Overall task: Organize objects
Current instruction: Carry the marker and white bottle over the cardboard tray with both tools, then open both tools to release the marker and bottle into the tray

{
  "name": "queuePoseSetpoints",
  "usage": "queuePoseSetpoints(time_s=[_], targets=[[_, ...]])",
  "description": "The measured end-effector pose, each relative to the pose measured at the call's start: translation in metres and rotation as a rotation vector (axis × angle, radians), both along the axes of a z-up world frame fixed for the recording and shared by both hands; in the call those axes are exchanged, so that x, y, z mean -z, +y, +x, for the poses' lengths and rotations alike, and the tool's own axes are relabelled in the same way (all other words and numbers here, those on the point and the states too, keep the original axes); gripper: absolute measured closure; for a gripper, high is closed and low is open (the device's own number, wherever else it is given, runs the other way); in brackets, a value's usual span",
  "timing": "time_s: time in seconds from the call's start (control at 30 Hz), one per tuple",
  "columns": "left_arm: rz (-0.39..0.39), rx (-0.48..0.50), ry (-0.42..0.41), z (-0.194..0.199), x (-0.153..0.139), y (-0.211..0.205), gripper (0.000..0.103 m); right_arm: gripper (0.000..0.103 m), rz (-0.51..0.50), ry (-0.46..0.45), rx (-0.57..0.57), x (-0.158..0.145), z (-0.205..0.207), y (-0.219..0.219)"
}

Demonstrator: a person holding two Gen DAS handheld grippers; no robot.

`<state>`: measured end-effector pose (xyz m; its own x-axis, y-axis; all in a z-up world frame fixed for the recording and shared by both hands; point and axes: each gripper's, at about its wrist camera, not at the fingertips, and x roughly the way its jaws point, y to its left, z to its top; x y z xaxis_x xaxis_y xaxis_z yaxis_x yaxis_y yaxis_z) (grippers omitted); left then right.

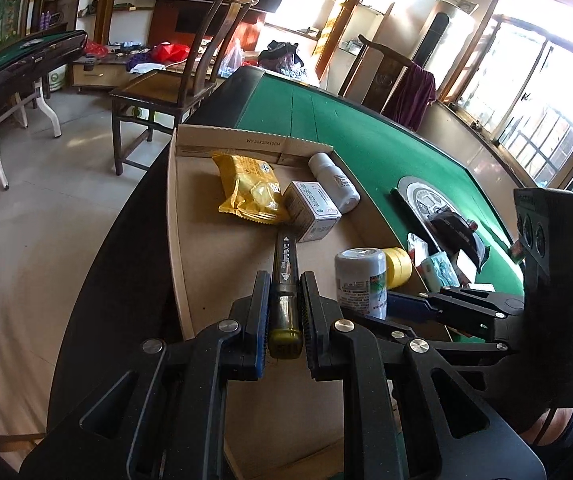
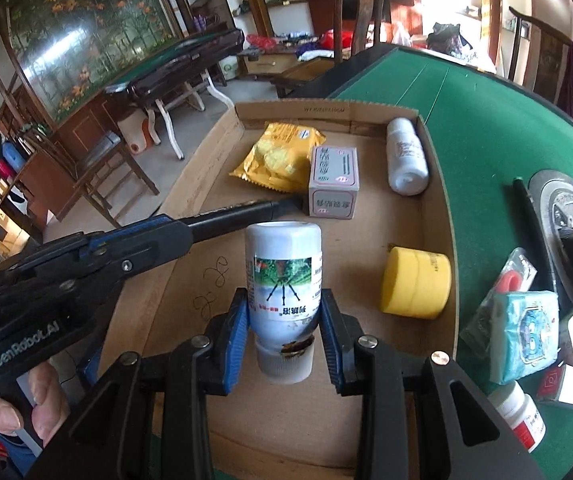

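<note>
Floral mural (image 2: 86,32), right view only

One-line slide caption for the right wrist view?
Right gripper holds a white green-labelled bottle over the shallow cardboard tray, beside a yellow tape roll.

Pale tiled floor (image 1: 66,168) spreads beyond the green-felt table (image 1: 386,136) — a dark wooden chair (image 1: 182,80) stands at its far edge. A second green-topped table (image 2: 182,60) sits before a floral mural (image 2: 86,28). Barred windows (image 1: 526,80) blaze with daylight.
</note>
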<state>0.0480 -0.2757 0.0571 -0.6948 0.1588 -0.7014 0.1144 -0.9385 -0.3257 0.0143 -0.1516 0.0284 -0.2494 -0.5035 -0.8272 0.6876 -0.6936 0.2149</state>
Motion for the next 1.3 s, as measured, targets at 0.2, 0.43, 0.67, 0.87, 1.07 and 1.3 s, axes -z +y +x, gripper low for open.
queuePoseSetpoints(time_s=[0.2,0.43,0.67,0.87,1.07,1.3], targets=[[-0.014,-0.012,-0.026,-0.002,0.005,0.002,0.089,0.069,0.039,-0.048,-0.001,0.008,-0.014,-0.018],[0.007,-0.039,-0.039,-0.003,0.011,-0.002,0.090,0.069,0.037,-0.106,0.021,0.015,-0.030,-0.026],[0.009,-0.087,-0.020,0.006,0.006,-0.014,0.090,0.069,0.038,-0.094,0.004,0.013,-0.031,-0.044],[0.019,-0.101,-0.015,0.013,0.002,-0.023,0.090,0.069,0.044,-0.082,-0.028,0.012,-0.034,-0.057],[0.023,-0.099,-0.022,0.013,0.003,-0.020,0.090,0.069,0.035,-0.043,-0.038,0.002,-0.030,-0.050],[0.010,-0.081,-0.022,0.016,0.000,-0.008,0.090,0.068,-0.017,-0.042,-0.030,-0.013,-0.033,-0.027]])
